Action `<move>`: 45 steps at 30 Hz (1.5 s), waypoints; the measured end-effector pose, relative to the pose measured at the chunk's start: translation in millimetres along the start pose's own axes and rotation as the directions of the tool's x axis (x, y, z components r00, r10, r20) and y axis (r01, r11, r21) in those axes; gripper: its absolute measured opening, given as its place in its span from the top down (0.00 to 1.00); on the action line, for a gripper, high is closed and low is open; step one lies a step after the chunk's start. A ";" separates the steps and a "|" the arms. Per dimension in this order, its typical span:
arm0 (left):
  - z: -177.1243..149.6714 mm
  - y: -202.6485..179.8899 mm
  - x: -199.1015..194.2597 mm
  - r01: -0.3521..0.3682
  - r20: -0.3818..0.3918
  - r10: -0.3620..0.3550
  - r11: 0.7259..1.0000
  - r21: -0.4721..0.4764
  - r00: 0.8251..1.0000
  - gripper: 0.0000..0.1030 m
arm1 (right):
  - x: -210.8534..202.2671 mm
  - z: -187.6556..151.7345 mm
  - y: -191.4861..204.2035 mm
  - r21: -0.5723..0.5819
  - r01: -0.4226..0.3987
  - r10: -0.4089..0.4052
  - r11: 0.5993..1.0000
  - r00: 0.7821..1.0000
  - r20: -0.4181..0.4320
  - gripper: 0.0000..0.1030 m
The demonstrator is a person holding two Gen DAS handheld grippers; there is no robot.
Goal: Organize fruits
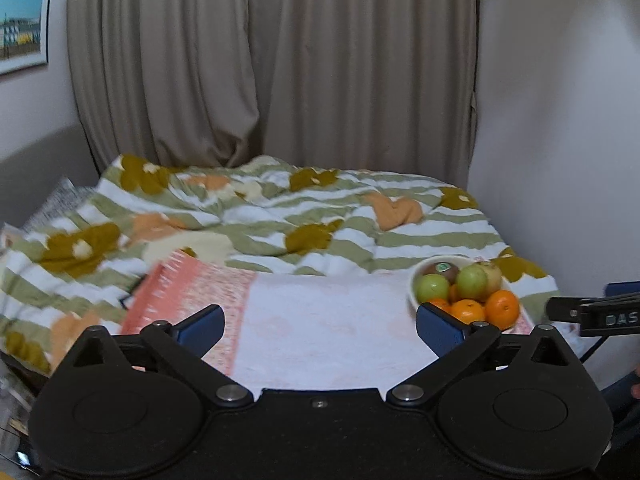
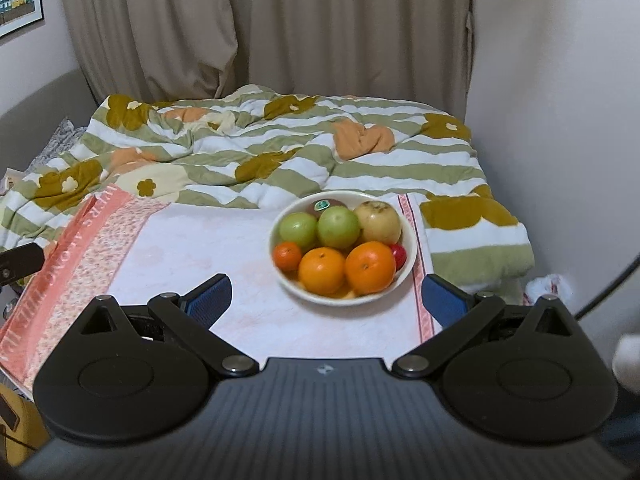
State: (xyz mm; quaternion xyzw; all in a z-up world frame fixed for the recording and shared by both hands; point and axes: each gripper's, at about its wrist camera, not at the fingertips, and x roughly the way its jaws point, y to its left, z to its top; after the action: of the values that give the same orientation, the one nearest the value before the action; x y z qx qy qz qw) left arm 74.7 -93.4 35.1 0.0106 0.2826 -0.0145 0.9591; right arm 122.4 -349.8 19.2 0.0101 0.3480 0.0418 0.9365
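Note:
A white bowl (image 2: 408, 240) full of fruit rests on a pale pink cloth (image 2: 208, 256) spread over the bed. In it lie two oranges (image 2: 370, 267), a small tangerine (image 2: 286, 255), two green apples (image 2: 338, 226), a yellowish pear (image 2: 378, 222), a stickered kiwi (image 2: 325, 206) and a small red fruit (image 2: 399, 255). My right gripper (image 2: 326, 300) hovers just before the bowl, open, nothing between its blue pads. My left gripper (image 1: 318, 330) is open and empty over the cloth, with the bowl (image 1: 414, 280) off to its right.
A rumpled quilt (image 2: 280, 148) with green stripes and flowers covers the bed behind the cloth. Beige curtains (image 2: 280, 32) hang at the back, and a white wall (image 2: 560, 120) runs close on the right. Part of the right gripper's black body (image 1: 596, 314) shows at the left view's right edge.

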 end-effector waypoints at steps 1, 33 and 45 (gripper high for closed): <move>-2.4 3.1 -4.0 -0.009 0.007 0.009 1.000 0.010 1.000 0.00 | -6.5 -2.4 6.2 -0.002 0.008 -0.008 1.000 1.000 0.002 0.00; -26.1 36.7 -32.6 -0.013 0.031 0.012 0.999 0.046 0.999 0.00 | -42.2 -35.7 71.4 -0.006 0.051 -0.051 0.999 0.999 -0.019 0.00; -25.5 36.8 -30.5 -0.018 0.035 0.017 0.999 0.039 0.999 0.00 | -38.3 -36.0 72.8 -0.006 0.056 -0.056 0.998 0.998 -0.027 0.00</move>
State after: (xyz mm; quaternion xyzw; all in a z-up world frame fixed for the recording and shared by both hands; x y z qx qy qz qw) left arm 36.5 -55.2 30.6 0.0319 0.2655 -0.0119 0.9635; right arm 64.8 -280.9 20.4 -0.0027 0.3605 0.0166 0.9326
